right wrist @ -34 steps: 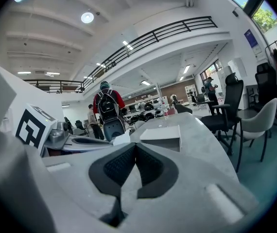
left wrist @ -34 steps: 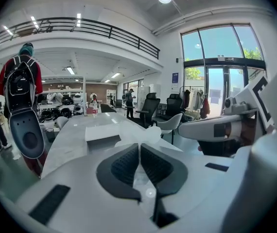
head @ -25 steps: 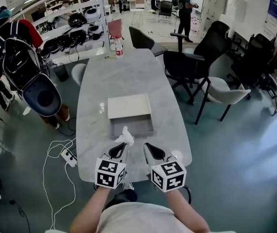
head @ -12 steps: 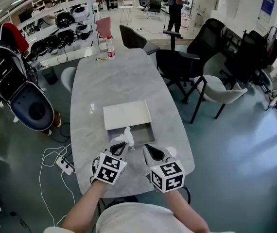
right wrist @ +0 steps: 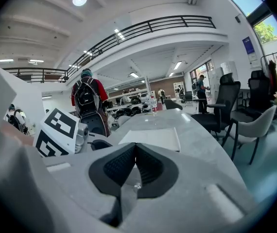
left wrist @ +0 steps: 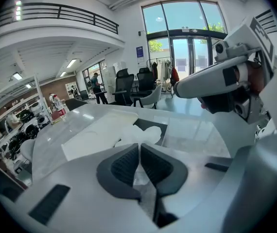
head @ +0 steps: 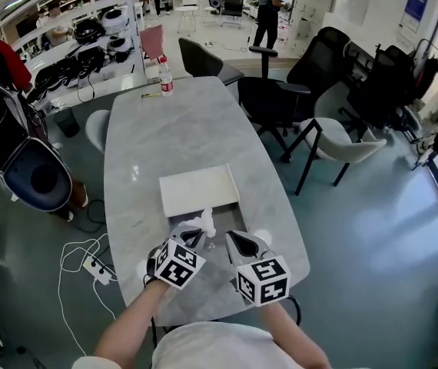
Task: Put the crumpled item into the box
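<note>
My left gripper [head: 195, 234] is shut on a crumpled white paper item [head: 203, 222], held just at the near edge of the open grey box [head: 233, 216]. In the left gripper view the crumpled item [left wrist: 142, 134] sticks out past the shut jaws of the left gripper [left wrist: 139, 148], in front of the dark box opening [left wrist: 154, 124]. A flat white lid [head: 198, 190] lies against the box's far side. My right gripper [head: 236, 241] hovers beside the left one over the table, shut with nothing in it; in its own view the right gripper [right wrist: 135, 148] points toward the lid [right wrist: 153, 139].
The long grey table [head: 173, 129] carries a bottle [head: 166, 82] at its far end. Chairs [head: 334, 141] stand along the right side. A power strip with cables [head: 96, 266] lies on the floor to the left, near a dark backpack [head: 31, 177].
The left gripper has carried the crumpled item forward, from short of the box to its near edge. The right gripper has stayed beside it, still shut.
</note>
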Motion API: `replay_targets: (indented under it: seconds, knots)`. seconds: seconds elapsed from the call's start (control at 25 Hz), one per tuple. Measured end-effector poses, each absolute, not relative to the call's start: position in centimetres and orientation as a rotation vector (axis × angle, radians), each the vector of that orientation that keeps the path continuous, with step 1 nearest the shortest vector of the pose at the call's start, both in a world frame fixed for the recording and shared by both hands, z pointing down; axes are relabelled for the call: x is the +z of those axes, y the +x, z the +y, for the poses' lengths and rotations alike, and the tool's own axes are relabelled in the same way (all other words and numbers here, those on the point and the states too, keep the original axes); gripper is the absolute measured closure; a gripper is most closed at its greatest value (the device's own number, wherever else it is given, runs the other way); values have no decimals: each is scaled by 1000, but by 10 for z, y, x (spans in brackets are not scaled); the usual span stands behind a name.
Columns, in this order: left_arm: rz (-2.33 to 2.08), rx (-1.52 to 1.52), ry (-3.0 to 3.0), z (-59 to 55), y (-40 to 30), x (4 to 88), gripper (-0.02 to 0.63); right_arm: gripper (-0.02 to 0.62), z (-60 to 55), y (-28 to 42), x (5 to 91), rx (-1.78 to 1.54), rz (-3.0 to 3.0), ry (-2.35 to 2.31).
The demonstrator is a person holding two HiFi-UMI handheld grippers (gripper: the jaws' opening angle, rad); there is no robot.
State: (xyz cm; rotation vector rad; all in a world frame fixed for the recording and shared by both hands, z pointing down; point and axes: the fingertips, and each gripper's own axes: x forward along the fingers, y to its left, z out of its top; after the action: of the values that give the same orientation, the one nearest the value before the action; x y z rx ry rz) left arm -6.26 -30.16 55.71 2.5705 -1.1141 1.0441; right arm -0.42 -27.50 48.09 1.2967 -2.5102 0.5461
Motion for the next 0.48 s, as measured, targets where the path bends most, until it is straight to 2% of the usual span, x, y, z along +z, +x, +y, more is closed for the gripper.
replay_targets:
  seconds: [0.48]
  knots:
    - [-956, 1192, 2617, -319, -56, 590, 588, 591, -282, -18, 495, 556, -2457, 1288]
